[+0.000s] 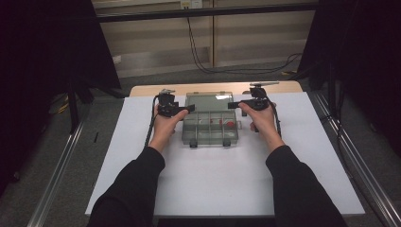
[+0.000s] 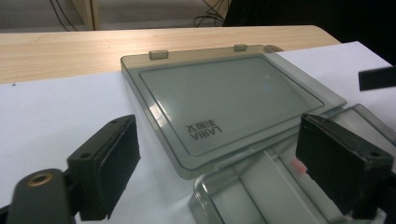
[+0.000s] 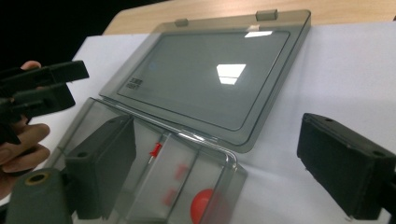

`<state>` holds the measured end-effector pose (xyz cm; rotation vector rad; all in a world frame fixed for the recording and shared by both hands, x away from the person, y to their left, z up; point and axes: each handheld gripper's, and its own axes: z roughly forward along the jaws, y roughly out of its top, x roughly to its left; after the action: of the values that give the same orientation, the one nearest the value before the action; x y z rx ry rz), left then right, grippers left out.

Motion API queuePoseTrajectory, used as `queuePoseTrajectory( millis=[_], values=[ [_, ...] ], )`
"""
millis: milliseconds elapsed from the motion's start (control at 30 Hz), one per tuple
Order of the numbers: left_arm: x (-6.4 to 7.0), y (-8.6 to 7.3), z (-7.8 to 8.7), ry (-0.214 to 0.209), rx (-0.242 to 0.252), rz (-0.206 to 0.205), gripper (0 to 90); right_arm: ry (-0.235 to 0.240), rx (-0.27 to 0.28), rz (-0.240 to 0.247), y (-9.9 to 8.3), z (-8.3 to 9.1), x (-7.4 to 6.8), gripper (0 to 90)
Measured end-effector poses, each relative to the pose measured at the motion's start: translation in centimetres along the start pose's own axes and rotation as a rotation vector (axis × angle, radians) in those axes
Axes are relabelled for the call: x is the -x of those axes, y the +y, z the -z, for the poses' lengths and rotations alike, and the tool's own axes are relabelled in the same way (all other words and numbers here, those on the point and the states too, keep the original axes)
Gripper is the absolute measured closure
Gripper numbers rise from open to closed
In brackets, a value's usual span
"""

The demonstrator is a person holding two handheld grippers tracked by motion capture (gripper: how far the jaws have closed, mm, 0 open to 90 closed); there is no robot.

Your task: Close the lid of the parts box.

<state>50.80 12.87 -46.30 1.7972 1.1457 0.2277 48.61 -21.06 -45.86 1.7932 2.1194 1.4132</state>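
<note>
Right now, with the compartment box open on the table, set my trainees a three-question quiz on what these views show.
1. True or false: the lid of the compartment box lies open, flat on the table beyond the tray.
2. Which gripper's jaws are open? A) left gripper alone B) right gripper alone C) both
3. Fill in: the round piece in a compartment is coloured ____.

Key: 1 true; 2 C; 3 red.
</note>
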Motion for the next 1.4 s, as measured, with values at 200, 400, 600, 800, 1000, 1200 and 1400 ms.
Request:
queuePoseTrajectory(
  millis=[200, 400, 600, 800, 1000, 1200, 1400],
  values=[
    [-0.3, 0.5, -1.2, 0.028, -0.032, 0.003, 20.7, -0.072, 0.001, -0.043, 0.1, -1.4, -0.1, 26.3],
    [-0.8, 0.3, -2.0, 0.026, -0.047, 0.04, 26.3, -0.103, -0.039, -0.049, -0.1, -2.8, 0.2, 30.6],
    [-0.8, -0.1, -2.9, 0.026, -0.071, 0.069, 32.5, -0.047, -0.03, -0.097, -0.4, -3.8, 0.4, 33.2],
    [-1.6, -0.7, -3.5, 0.013, -0.091, 0.152, 39.1, -0.06, -0.035, -0.103, -0.2, -4.0, 0.5, 37.2],
    [-1.8, -0.7, -3.5, -0.015, -0.092, 0.18, 43.5, -0.072, -0.031, -0.125, -0.3, -4.1, 0.8, 51.5],
    [-1.6, -0.4, -3.0, -0.016, -0.053, 0.176, 50.9, -0.051, -0.012, -0.088, -0.2, -3.6, 0.9, 60.4],
    [-1.6, 0.2, -1.7, -0.019, -0.02, 0.133, 64.7, -0.031, 0.045, -0.066, -0.4, -2.3, 0.7, 71.7]
  ],
)
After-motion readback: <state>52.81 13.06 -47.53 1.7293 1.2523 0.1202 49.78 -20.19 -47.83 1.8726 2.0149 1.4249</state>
